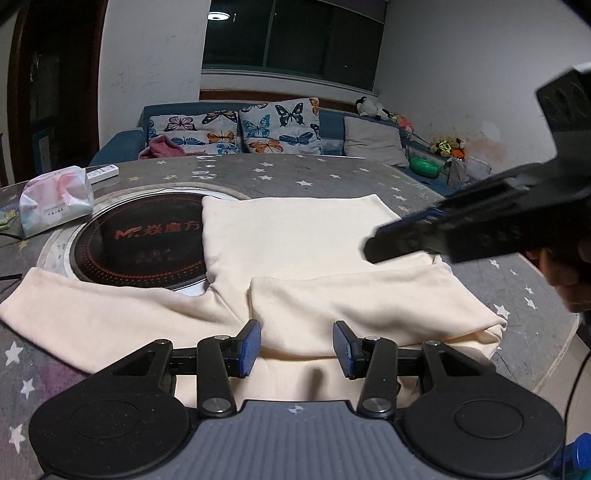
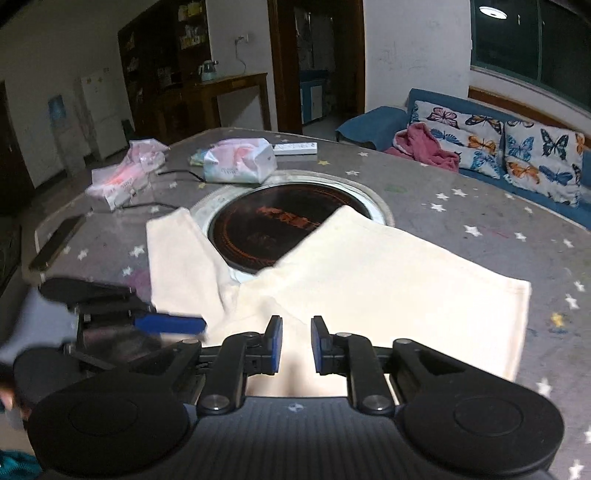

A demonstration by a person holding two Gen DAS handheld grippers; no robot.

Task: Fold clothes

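Left gripper (image 1: 297,349): wide open, holds nothing, just over the near edge of the cloth.
Right gripper (image 2: 296,345): partly open, holds nothing, over the cloth too.
Cream shirt (image 1: 295,236): flat on the table (image 1: 325,173), one sleeve folded over, partly covering the round black cooker (image 1: 140,251).
Tissue pack (image 1: 55,199): beside the cooker.

Dim room, night outside; the only lamp I see is a round ceiling light (image 1: 218,15) mirrored in the dark window (image 1: 291,37). My cream garment (image 1: 314,236) glows brightest, nearly washed out. Soft shadows sit under my left gripper (image 1: 297,349). My right gripper (image 1: 402,243) streaks with motion blur in the left view. Fisheye bends the table edge (image 1: 569,325), and the corners go black.
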